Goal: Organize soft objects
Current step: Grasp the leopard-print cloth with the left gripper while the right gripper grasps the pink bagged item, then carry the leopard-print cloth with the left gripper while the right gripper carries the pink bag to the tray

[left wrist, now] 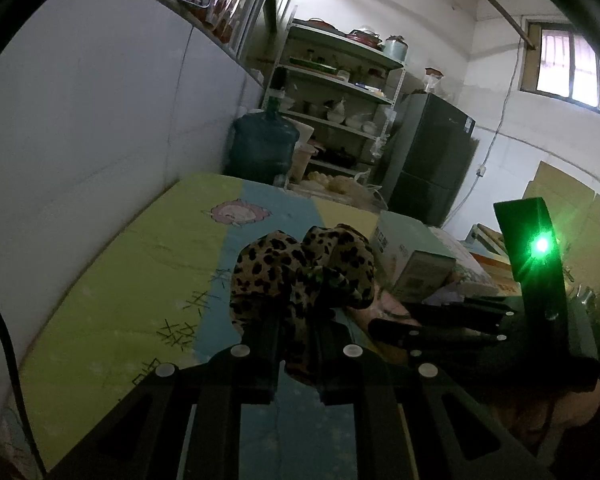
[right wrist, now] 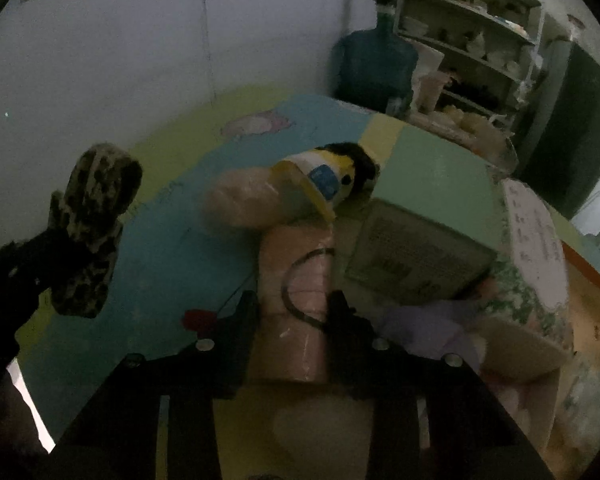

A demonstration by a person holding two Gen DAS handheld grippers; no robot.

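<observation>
The left gripper (left wrist: pixel 296 344) is clenched on a leopard-print cloth item (left wrist: pixel 300 276), which bunches up above the mat (left wrist: pixel 120 272) with no clear long axis. The right gripper (right wrist: pixel 292 312) straddles a pink plush doll (right wrist: pixel 296 280); whether its pads already press I cannot tell. The doll's long axis runs away from the camera, its yellow-and-black hatted head (right wrist: pixel 332 172) at the far end beside a box (right wrist: pixel 416 248). Likely step: securing the doll; next calls for a firm squeeze and a lift.
</observation>
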